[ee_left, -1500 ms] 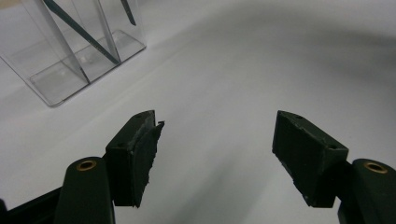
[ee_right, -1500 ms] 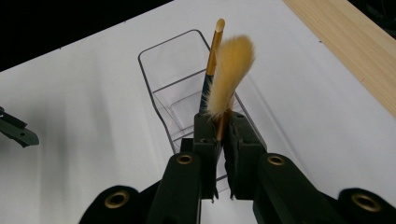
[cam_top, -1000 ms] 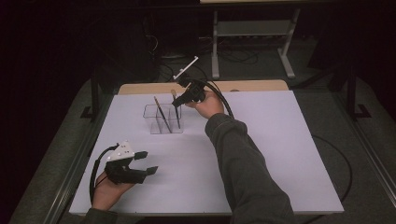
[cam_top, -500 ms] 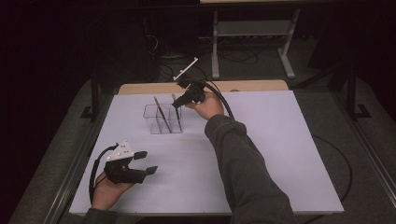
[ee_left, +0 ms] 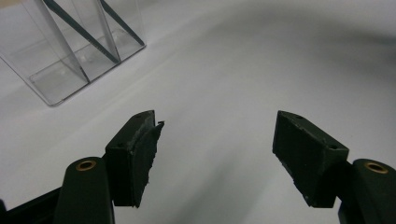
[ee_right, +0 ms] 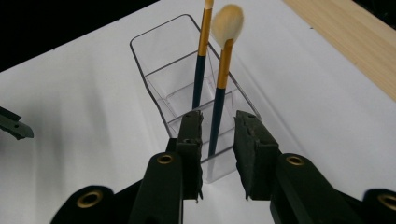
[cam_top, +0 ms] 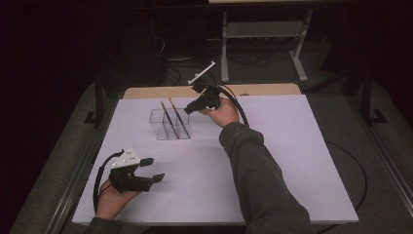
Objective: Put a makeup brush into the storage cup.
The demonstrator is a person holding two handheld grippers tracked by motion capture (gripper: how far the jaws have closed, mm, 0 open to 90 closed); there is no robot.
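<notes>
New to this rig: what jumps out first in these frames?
The clear organizer near the far edge of the white table, with two makeup brushes leaning in it. The right gripper sits right beside it; its jaws have just been opening, and the nearer brush's handle shows in the gap between them, the pads off it. The left gripper rests open at the near left.

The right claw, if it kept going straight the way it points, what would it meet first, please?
Probably the nearer brush: its handle stands in line with the gap of the right claw, whose jaws have just been opening, in the clear holder. Depth is hard to judge.
</notes>
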